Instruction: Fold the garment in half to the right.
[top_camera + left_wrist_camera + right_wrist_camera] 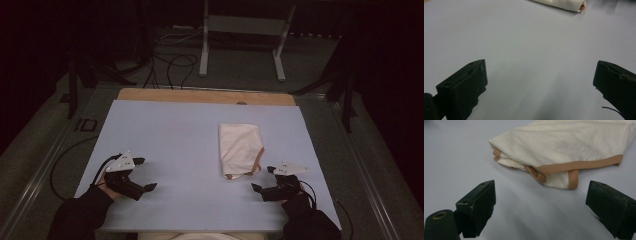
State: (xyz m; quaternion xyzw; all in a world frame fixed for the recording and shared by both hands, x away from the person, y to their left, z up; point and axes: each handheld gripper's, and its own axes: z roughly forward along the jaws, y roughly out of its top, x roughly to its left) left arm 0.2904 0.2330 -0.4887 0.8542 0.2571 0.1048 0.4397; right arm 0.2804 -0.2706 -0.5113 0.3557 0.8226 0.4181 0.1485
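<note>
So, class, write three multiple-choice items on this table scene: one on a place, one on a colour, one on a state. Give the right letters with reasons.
1. Where does the folded cloth lie?
A. on the person's right half of the table, near the right gripper
B. beside the left gripper
C. on the floor

2. What colour is the cloth's trim?
A. blue
B. tan
C. black

3. How do the jaws of both grippers stand?
A. shut on the cloth
B. shut on nothing
C. open, holding nothing

Answers:
1 A: in the high view the cloth lies on the table just ahead of the right gripper, far from the left gripper.
2 B: the right gripper view shows a tan band along the cream cloth's edge.
3 C: each gripper view shows its jaws wide apart with bare table between them.
</note>
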